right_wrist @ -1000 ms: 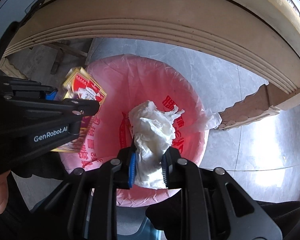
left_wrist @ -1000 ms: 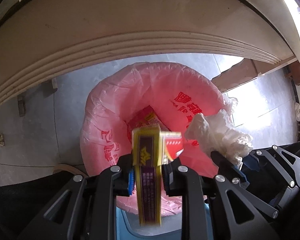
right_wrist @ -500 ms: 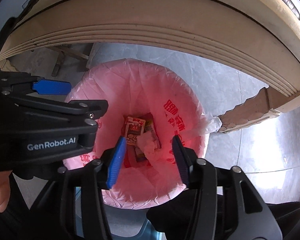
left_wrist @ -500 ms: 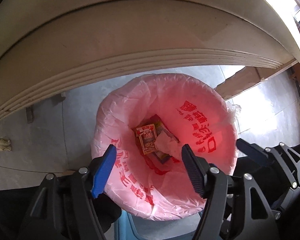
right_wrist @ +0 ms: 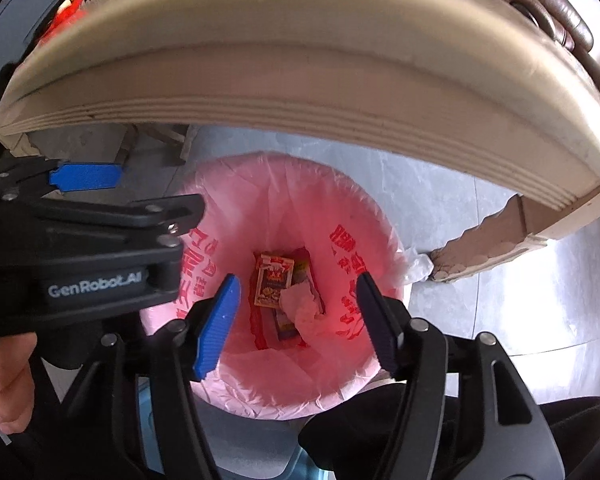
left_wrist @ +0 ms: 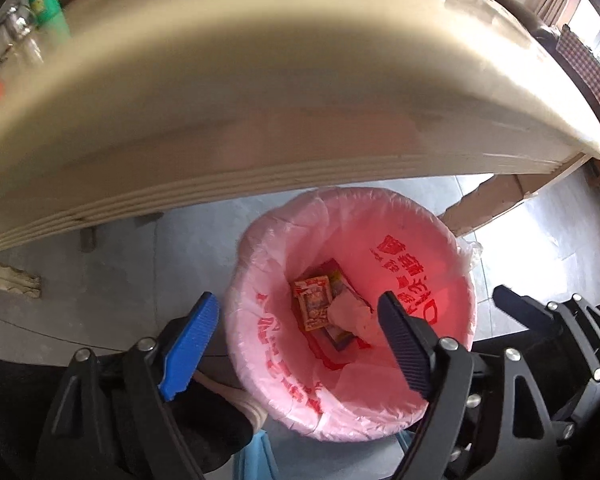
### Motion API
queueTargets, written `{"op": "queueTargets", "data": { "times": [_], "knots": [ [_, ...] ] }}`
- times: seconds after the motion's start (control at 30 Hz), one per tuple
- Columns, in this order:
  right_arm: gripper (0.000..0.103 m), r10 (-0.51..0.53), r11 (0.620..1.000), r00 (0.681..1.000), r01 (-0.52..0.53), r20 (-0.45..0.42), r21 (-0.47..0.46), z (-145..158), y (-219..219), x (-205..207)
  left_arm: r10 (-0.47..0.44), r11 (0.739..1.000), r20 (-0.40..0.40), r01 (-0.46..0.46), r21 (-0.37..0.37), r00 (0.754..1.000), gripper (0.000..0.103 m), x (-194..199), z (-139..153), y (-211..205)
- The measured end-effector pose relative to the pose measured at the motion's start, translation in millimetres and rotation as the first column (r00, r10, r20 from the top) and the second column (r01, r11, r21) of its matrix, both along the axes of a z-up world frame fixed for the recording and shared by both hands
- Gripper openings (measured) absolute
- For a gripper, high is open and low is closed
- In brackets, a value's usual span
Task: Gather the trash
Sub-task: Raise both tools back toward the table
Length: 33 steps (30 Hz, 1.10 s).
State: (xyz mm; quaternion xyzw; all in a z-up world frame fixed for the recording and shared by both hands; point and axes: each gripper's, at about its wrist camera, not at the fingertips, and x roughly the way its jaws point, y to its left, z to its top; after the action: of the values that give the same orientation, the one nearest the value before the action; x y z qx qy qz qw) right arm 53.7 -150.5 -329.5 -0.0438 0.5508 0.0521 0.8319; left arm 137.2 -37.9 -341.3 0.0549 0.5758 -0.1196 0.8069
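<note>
A bin lined with a pink bag [left_wrist: 412, 240] [right_wrist: 284, 200] stands on the floor under the table edge. At its bottom lie a red-and-yellow carton [left_wrist: 314, 306] [right_wrist: 274, 282], a crumpled white tissue [left_wrist: 350, 314] [right_wrist: 304, 306] and other packaging. My left gripper [left_wrist: 300, 320] is open and empty above the bin; it also shows at the left of the right wrist view [right_wrist: 100, 216]. My right gripper [right_wrist: 296, 308] is open and empty above the bin.
The cream table's moulded edge [left_wrist: 260, 152] [right_wrist: 300, 80] arches over the bin. A green bottle [left_wrist: 46, 4] stands on the table at the far left. A cardboard piece [right_wrist: 488, 248] lies right of the bin on the grey tiled floor [left_wrist: 120, 272].
Both grippers opened and dropped their loads: the carton from the left, the tissue from the right. Both now lie in the bin. The grippers have risen; the tabletop comes into view.
</note>
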Motion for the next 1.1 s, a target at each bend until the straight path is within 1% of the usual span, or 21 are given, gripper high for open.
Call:
{"op": "queueTargets", "data": {
  "times": [0.07, 0.1, 0.17, 0.23, 0.3, 0.37, 0.47, 0.57, 0.7, 0.73, 0.8, 0.83, 0.93, 1.1],
  "knots": [
    [0.060, -0.002, 1.000, 1.000, 0.002, 0.029, -0.003, 12, 1, -5, 0.006, 0.999, 0.019, -0.006, 0.033, 1.000, 0.081, -5, 12, 4],
    [0.060, -0.002, 1.000, 0.999, 0.002, 0.041, -0.005, 17, 2, -7, 0.010, 0.999, 0.028, -0.011, 0.037, 1.000, 0.081, -8, 21, 7],
    [0.060, -0.001, 1.000, 0.997, 0.001, 0.074, 0.004, 34, 3, -15, 0.032, 0.999, 0.062, -0.034, 0.030, 0.998, 0.081, -14, 41, 14],
    [0.061, 0.000, 1.000, 0.994, -0.001, 0.111, 0.006, 50, 4, -22, 0.056, 0.998, 0.085, -0.059, 0.025, 0.995, 0.085, -21, 63, 20],
    [0.064, 0.003, 1.000, 0.987, -0.003, 0.159, -0.001, 69, 7, -30, 0.075, 0.997, 0.103, -0.077, 0.016, 0.992, 0.085, -27, 83, 26],
    [0.066, 0.000, 1.000, 0.980, -0.002, 0.198, 0.011, 87, 8, -37, 0.099, 0.994, 0.143, -0.104, 0.025, 0.985, 0.085, -34, 106, 33],
    [0.067, -0.008, 0.999, 0.967, -0.002, 0.256, 0.038, 116, 3, -50, 0.127, 0.991, 0.190, -0.132, 0.010, 0.973, 0.085, -45, 141, 44],
    [0.067, -0.009, 0.999, 0.948, -0.004, 0.318, 0.041, 144, 2, -59, 0.155, 0.987, 0.255, -0.162, 0.007, 0.954, 0.085, -57, 179, 52],
    [0.069, -0.001, 0.999, 0.913, -0.020, 0.409, 0.048, 190, 1, -73, 0.179, 0.983, 0.309, -0.186, -0.009, 0.934, 0.086, -68, 223, 57],
    [0.069, 0.000, 0.999, 0.906, -0.022, 0.423, 0.048, 197, 0, -75, 0.185, 0.982, 0.326, -0.189, -0.018, 0.927, 0.086, -72, 232, 58],
    [0.075, 0.000, 0.999, 0.889, -0.018, 0.458, 0.035, 217, -2, -78, 0.189, 0.980, 0.373, -0.196, -0.019, 0.908, 0.091, -81, 251, 58],
    [0.075, -0.001, 0.999, 0.878, -0.016, 0.479, 0.030, 228, -3, -81, 0.187, 0.980, 0.395, -0.198, -0.013, 0.899, 0.092, -86, 261, 56],
    [0.077, -0.007, 1.000, 0.849, -0.005, 0.528, 0.022, 255, -4, -88, 0.178, 0.981, 0.432, -0.194, -0.006, 0.884, 0.092, -95, 278, 50],
    [0.077, -0.019, 0.999, 0.817, -0.005, 0.576, 0.039, 284, -13, -93, 0.168, 0.983, 0.466, -0.181, -0.019, 0.869, 0.092, -105, 304, 42]
  ]
}}
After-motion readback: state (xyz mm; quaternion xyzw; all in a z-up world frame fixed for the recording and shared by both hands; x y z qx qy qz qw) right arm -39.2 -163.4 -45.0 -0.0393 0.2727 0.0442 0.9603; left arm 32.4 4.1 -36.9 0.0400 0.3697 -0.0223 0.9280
